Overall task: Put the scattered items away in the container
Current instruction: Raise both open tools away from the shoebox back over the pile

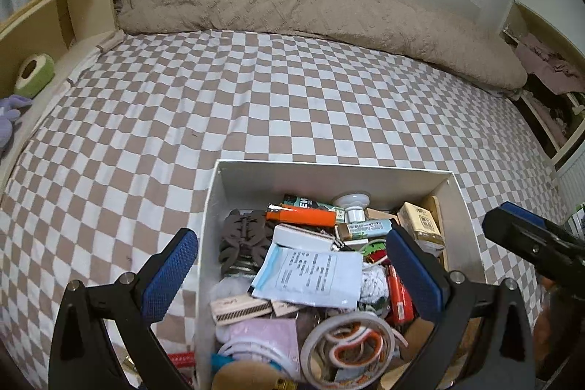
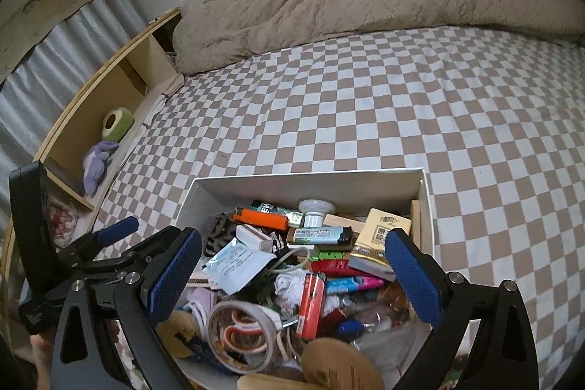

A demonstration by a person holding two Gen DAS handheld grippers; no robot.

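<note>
1. Nearest to where I stood, both grippers hung over the box [image 1: 459, 207] with nothing in them. The left gripper [image 1: 292, 271] was spread wide, and the right gripper [image 2: 292, 271] was just as wide, pads apart, gripping nothing.
2. The box sat on the checked bedsheet [image 1: 256, 97] and was crammed: a tape roll [image 1: 349, 344] at the near end, a paper packet [image 1: 310, 275] mid-pile, an orange lighter [image 1: 301, 216] and a hair clip [image 1: 245, 236] further back.
3. I couldn't spot any loose items on the sheet, so my guess was the tidying was basically finished.
4. If anything was left, I'd have scanned the near corners first, then dropped it low into the back end, where the pile looked thinnest, so it wouldn't slide off.
5. Further off lay the beige blanket [image 1: 292, 6], and the side shelf [image 2: 120, 90] held a green roll [image 2: 117, 124]. I reckoned those weren't part of the job.
</note>
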